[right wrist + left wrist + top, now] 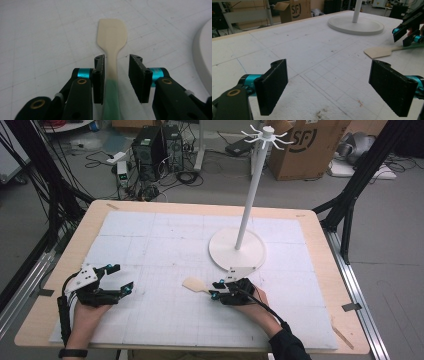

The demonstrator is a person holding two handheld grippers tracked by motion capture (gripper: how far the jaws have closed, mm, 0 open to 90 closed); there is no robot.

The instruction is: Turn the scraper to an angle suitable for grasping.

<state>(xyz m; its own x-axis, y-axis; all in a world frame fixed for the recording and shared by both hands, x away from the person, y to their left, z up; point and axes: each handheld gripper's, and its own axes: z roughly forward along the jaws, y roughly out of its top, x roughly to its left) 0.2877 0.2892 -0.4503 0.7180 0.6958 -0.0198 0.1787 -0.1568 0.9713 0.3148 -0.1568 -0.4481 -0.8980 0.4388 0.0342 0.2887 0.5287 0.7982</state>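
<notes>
A pale wooden spatula (194, 285) with a green handle lies flat on the white mat, blade pointing left in the high view. My right gripper (216, 290) sits low over its handle. In the right gripper view the handle of the spatula (112, 35) runs between the two jaws of the right gripper (116, 60). The left pad is right beside the handle and a gap shows at the right pad. My left gripper (121, 278) rests at the mat's left, jaws wide apart with nothing between them. The left gripper view shows the left gripper (328, 75), the spatula (379, 52) and the right gripper (405, 35) farther off.
A white stand with a round base (236, 249) and a tall pole (250, 195) topped with hooks rises just behind my right hand. The white gridded mat (165, 240) covers most of the wooden table (320, 265). Boxes, computers and cables lie on the floor beyond.
</notes>
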